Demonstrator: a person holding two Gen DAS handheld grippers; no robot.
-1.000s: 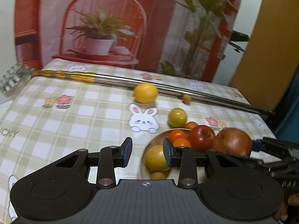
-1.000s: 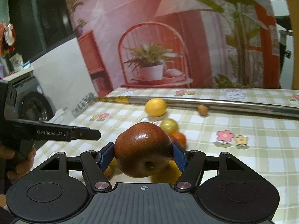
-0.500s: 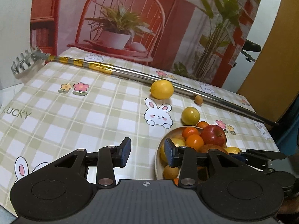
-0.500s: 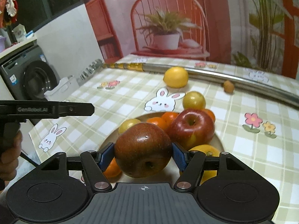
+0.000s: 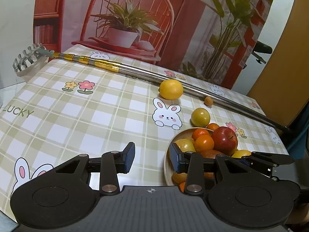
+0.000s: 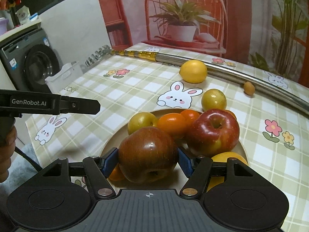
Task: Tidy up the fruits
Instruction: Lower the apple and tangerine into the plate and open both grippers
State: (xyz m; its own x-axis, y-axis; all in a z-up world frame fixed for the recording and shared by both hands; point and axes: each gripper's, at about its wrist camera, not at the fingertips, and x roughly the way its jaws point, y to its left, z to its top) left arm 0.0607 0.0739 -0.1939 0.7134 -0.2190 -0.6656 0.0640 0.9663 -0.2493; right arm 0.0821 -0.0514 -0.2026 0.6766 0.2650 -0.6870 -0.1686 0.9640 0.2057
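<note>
Bowl: near rim hidden behind the dark apple.
Pole: cut off at three o'clock.

Warm, even indoor light falls from overhead, and both views are sharp with no motion blur. The fisheye lens bends the steel pole and the checked worktop towards the edges, and the corners go black. Small highlights glint on the dark apple. Shadows under the fruit are soft and short. The backdrop looks reddish and slightly hazy.
</note>
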